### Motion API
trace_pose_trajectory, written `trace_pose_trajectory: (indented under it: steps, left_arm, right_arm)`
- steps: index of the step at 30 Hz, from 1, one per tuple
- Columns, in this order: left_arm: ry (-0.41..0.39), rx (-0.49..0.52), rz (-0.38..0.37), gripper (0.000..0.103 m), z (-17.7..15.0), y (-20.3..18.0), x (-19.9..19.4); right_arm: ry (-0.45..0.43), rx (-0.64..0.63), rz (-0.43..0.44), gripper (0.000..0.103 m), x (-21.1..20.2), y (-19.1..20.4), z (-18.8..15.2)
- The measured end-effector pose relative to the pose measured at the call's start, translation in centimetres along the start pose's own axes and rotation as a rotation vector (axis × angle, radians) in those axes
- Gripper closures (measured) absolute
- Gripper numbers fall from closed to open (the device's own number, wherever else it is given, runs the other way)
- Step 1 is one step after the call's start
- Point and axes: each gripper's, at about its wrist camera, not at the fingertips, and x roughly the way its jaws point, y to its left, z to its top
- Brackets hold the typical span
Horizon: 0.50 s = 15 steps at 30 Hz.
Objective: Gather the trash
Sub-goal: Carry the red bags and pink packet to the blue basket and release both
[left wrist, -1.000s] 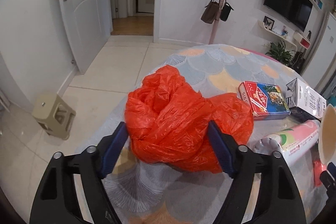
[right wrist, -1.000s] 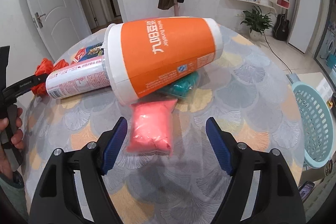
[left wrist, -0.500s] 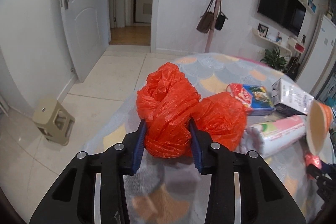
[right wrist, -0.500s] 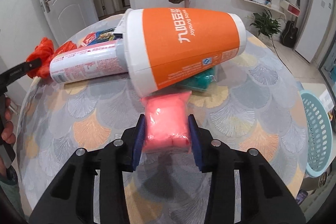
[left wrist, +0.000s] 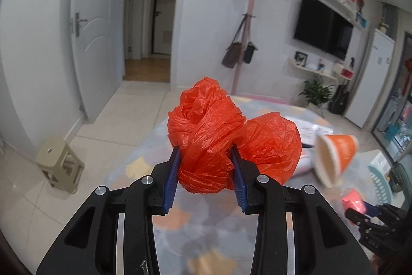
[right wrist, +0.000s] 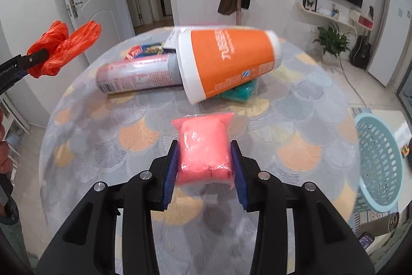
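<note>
My left gripper is shut on a crumpled orange plastic bag, held up above the round patterned table. In the right wrist view the same orange bag hangs at the far left, off the table's edge. My right gripper is shut on a pink sealed packet, lifted a little over the table's near half. In the left wrist view the pink packet shows blurred at the lower right.
A big orange and white cup lies on its side at the table's middle, over a teal packet. Beside it lie a pink can and a printed box. A light blue basket stands off the table's right edge.
Both grippers went from open to shut, the left on the orange bag, the right on the pink packet. Both then rose, the left one lifting the bag well off the table.
</note>
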Motion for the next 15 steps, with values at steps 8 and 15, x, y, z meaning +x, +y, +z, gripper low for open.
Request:
trace_pose_trajectory:
  steps: [8,15]
  left_arm:
    - [-0.031,0.075,-0.140,0.068,-0.1,-6.9,-2.0]
    - [-0.017,0.151,-0.261,0.068,-1.0,-14.1,-1.1]
  right_arm:
    - [-0.102,0.064,-0.052,0.067,-5.0,-4.2,0.5]
    - [-0.171,0.166,-0.148,0.067,-8.3,-10.2,0.5]
